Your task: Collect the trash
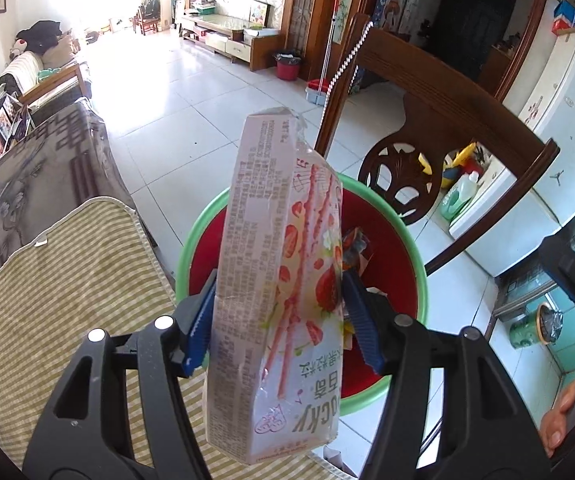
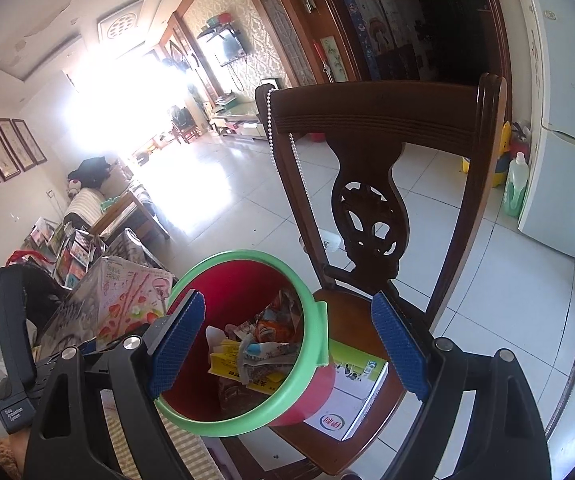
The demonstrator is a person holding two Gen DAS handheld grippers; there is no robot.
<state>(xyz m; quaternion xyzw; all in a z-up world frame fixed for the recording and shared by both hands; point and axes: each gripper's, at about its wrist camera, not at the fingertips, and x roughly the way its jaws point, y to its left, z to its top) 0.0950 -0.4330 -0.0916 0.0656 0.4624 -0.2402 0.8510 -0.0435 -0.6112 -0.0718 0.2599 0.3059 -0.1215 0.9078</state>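
The left gripper [image 1: 277, 312] points steeply down with a pink Pocky box [image 1: 275, 280] upright between its blue pads [image 1: 199, 320]; the left pad lies against the box's printed side and the right pad touches its strawberry face, so the jaws are clamped on the box, which hangs right above the mouth of the red trash bin [image 1: 383, 216]. The bin's green rim [image 1: 199, 216] sits just beside the edge of a striped green-and-white cushion [image 1: 67, 280], leaving little room on that side. The right gripper [image 2: 287, 344] tilts down less steeply, its jaws standing wide apart with nothing pressed between them; through the gap the bin shows crumpled wrappers [image 2: 255, 344] piled inside, and the Pocky box appears at its left beside the rim. The bin stands on the seat of a dark wooden chair [image 2: 371, 216], partly on a white-and-green carton [image 2: 351, 396] lying flat on that seat. The chair's carved back rises just behind the bin and closes off the far side; a string of white beads [image 2: 283, 152] hangs from its top corner. Past the chair, open white tiled floor [image 1: 175, 92] stretches away. A white refrigerator [image 2: 567, 152] stands at the right with a green bottle [image 2: 515, 188] beside it, and a second red bin [image 1: 287, 66] sits far off by the TV cabinet.
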